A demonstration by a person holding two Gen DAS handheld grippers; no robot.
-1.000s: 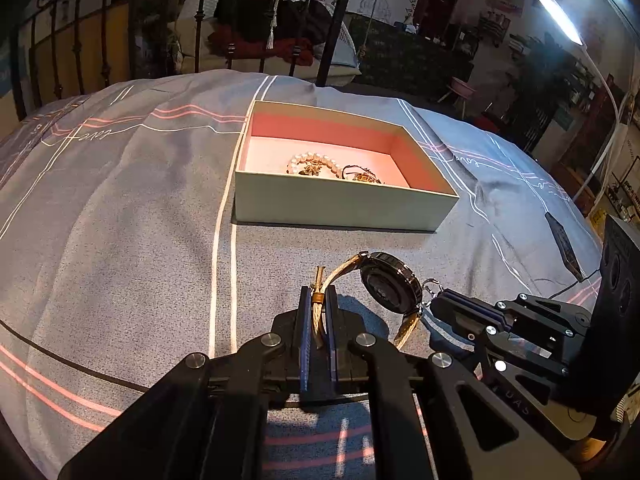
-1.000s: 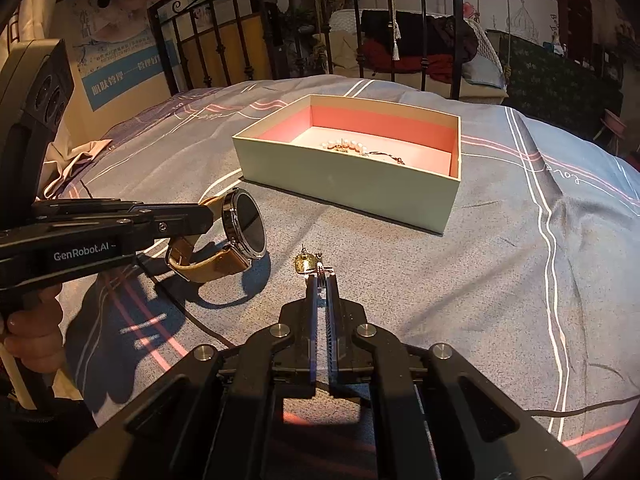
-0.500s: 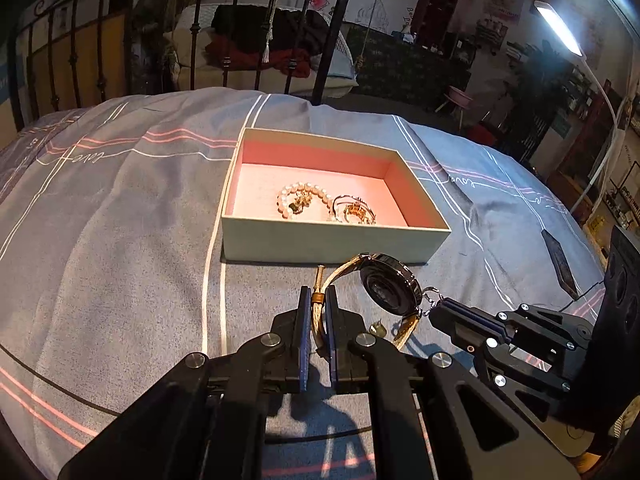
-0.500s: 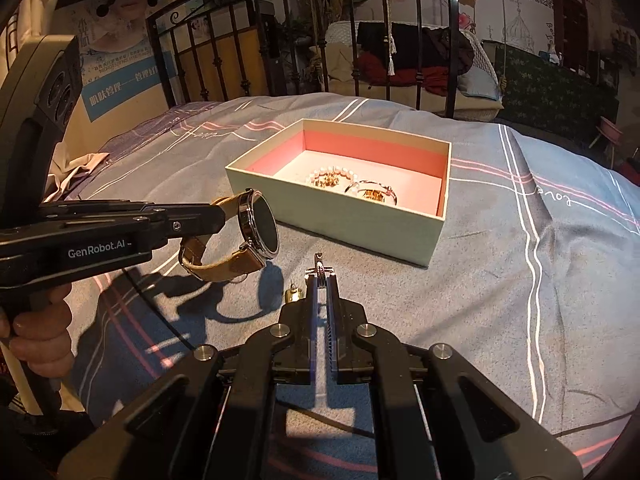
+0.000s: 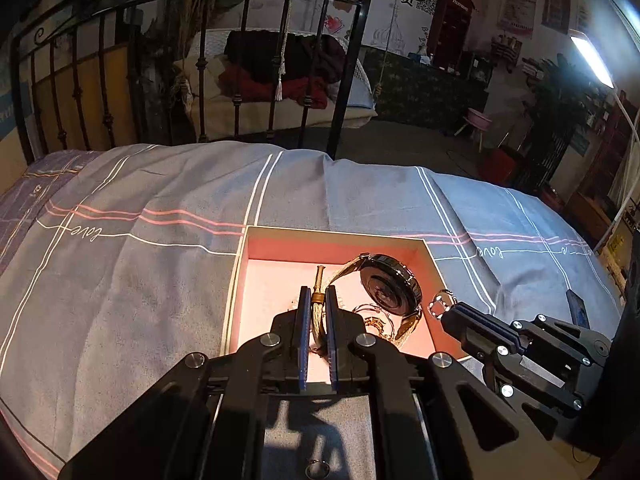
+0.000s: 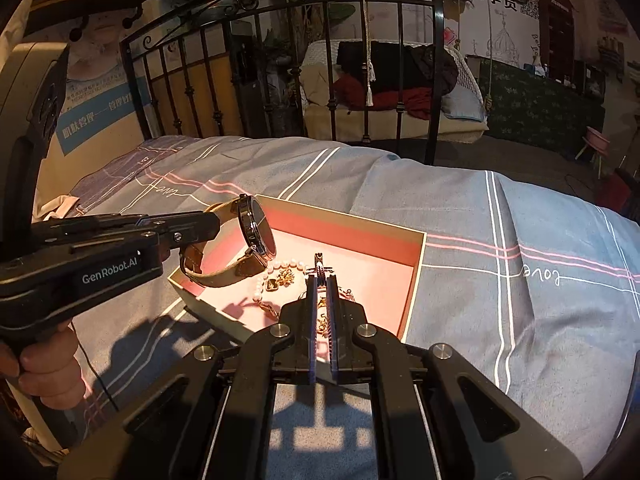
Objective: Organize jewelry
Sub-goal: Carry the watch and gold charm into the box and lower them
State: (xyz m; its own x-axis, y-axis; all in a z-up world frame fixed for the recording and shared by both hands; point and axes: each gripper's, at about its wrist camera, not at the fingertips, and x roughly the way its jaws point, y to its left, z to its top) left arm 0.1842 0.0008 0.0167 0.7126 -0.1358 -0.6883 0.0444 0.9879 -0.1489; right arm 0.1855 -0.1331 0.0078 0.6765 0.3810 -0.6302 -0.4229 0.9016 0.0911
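A pale box [image 5: 237, 280] with a pink inside lies open on the grey striped bedspread. My left gripper [image 5: 318, 294] is shut on the tan strap of a dark-faced watch [image 5: 390, 286], which hangs over the box's inside. In the right wrist view the watch [image 6: 258, 232] hangs over the box's [image 6: 416, 276] near-left corner. My right gripper [image 6: 319, 280] is shut on a small metal earring [image 6: 319, 261] above the box. A pearl bracelet [image 6: 265, 280] and gold pieces [image 6: 285, 277] lie on the box floor. My right gripper [image 5: 450, 314] comes in from the right of the watch.
A black iron bed rail [image 5: 344, 80] stands behind the bed, with a cushioned swing seat beyond it. A dark phone [image 5: 576, 308] lies on the bedspread at the right. A hand [image 6: 44, 364] holds the left gripper's handle. A lamp [image 5: 592, 56] shines at the upper right.
Both grippers have moved forward and up, from in front of the box to over its inside. The watch and the earring came along in their grips.
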